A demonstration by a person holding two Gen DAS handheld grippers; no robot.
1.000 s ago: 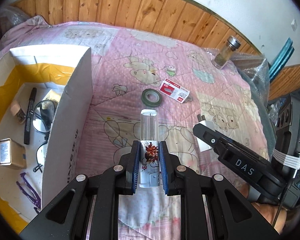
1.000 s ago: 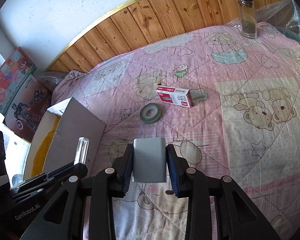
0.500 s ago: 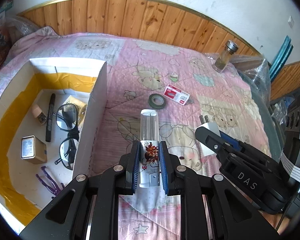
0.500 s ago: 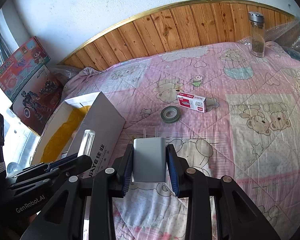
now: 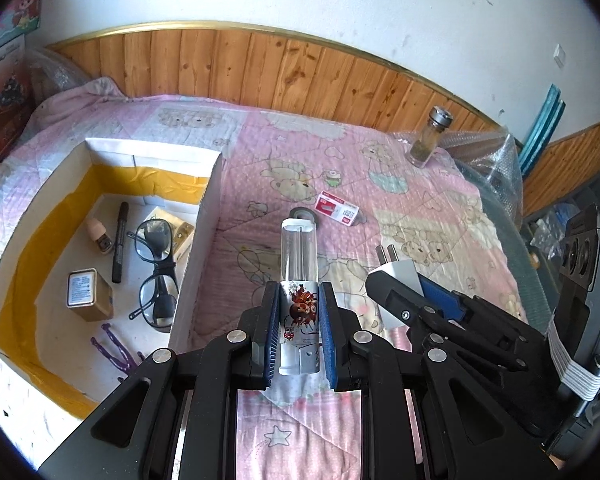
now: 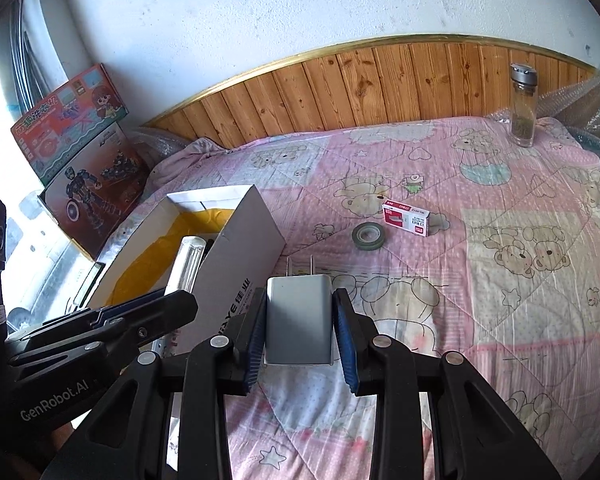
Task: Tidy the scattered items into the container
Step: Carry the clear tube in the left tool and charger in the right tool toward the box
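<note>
My left gripper [image 5: 299, 322] is shut on a clear tube with a printed label [image 5: 299, 276], held above the pink quilt just right of the white box's wall [image 5: 198, 248]. My right gripper [image 6: 300, 322] is shut on a white plug adapter [image 6: 299, 322] with two prongs pointing forward; the adapter [image 5: 396, 270] also shows at the right of the left wrist view. The open box [image 6: 236, 240] holds glasses [image 5: 154, 268], a black marker [image 5: 120, 246], a small tin [image 5: 88, 294] and a purple clip. A green tape roll [image 6: 368, 235] and a red-white staple box [image 6: 406, 218] lie on the quilt.
A glass jar with a metal lid [image 6: 523, 110] stands at the far right by the wooden panelling. Bubble wrap [image 5: 484, 160] lies at the bed's right edge. Toy boxes [image 6: 80, 168] lean on the wall beyond the white box.
Both grippers have risen and drawn back with their loads still held, so more of the box's inside and the wall behind the bed shows. The things on the quilt have not moved.
</note>
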